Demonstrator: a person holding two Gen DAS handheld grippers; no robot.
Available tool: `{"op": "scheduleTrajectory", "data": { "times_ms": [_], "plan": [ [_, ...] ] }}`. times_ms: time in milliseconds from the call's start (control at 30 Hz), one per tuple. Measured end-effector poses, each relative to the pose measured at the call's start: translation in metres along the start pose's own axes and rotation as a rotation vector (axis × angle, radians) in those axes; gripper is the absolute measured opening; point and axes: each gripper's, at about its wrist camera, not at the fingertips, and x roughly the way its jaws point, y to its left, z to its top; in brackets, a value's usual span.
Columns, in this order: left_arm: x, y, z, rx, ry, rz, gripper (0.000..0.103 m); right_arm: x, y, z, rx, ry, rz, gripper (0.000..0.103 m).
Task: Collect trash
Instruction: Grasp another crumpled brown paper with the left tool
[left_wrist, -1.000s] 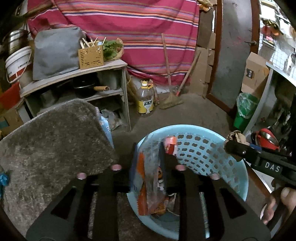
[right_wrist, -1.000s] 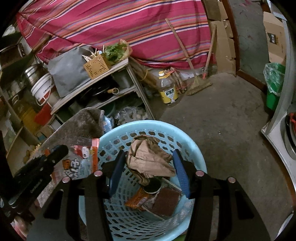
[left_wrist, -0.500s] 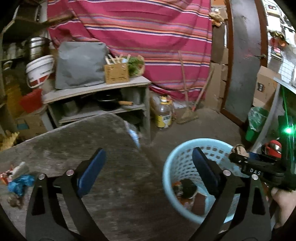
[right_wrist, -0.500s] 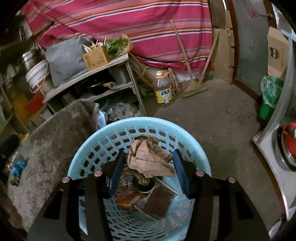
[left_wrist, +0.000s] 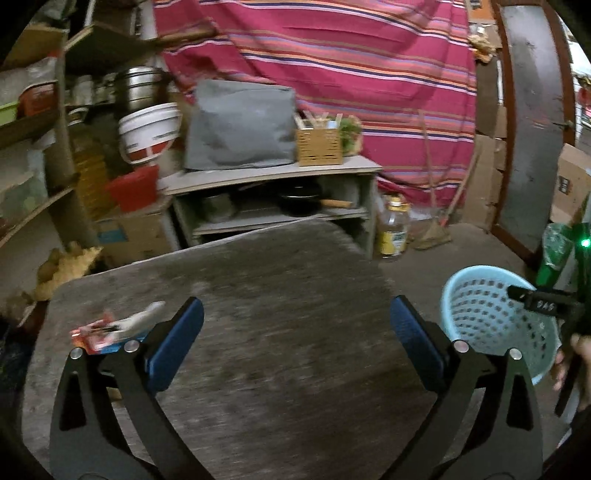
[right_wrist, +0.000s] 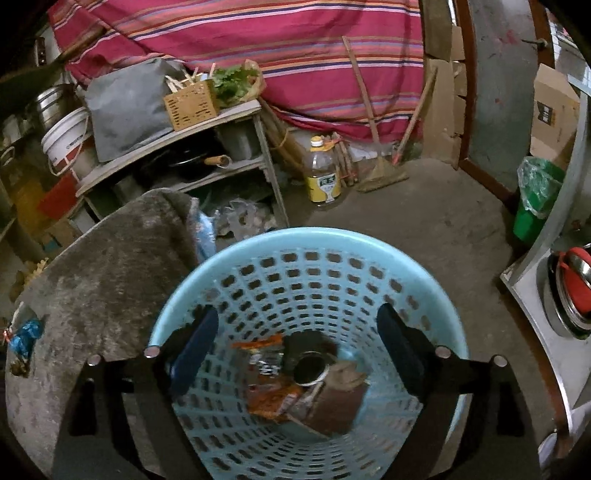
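A light blue plastic basket stands on the floor beside a grey table. It holds snack wrappers, a dark round can and brown crumpled paper. My right gripper is open and empty above the basket's mouth. My left gripper is open and empty over the table, with the basket at its right. A red and white wrapper lies on the table's left part, just beyond my left finger. A blue scrap lies at the table's edge.
A shelf unit with a grey bag, a wooden box and a pan stands behind the table. A yellow-labelled bottle and a broom are on the floor by the striped cloth. A green bin stands at right.
My left gripper let its wrapper fall into the basket, opened and swung left over the table. My right gripper opened and dropped the brown paper into the basket.
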Motion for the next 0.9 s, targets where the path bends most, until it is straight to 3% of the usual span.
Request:
{"op": "scheduleTrajectory", "data": {
  "times_ms": [267,533,700,900],
  "plan": [
    [-0.014,0.103,-0.024,-0.069,-0.004,0.154,0.098,-0.012,0.099,-0.012,-0.111,-0.041,0.116,0.098],
    [0.003,0.211,-0.067,-0.213,0.089,0.265,0.098,0.007,0.209,-0.046,-0.271,0.003,0.185,0.098],
    [0.017,0.245,-0.092,-0.282,0.159,0.262,0.098,0.020,0.250,-0.055,-0.307,0.025,0.191,0.098],
    [0.041,0.240,-0.111,-0.246,0.224,0.199,0.097,0.029,0.274,-0.057,-0.318,0.037,0.176,0.098]
  ]
}}
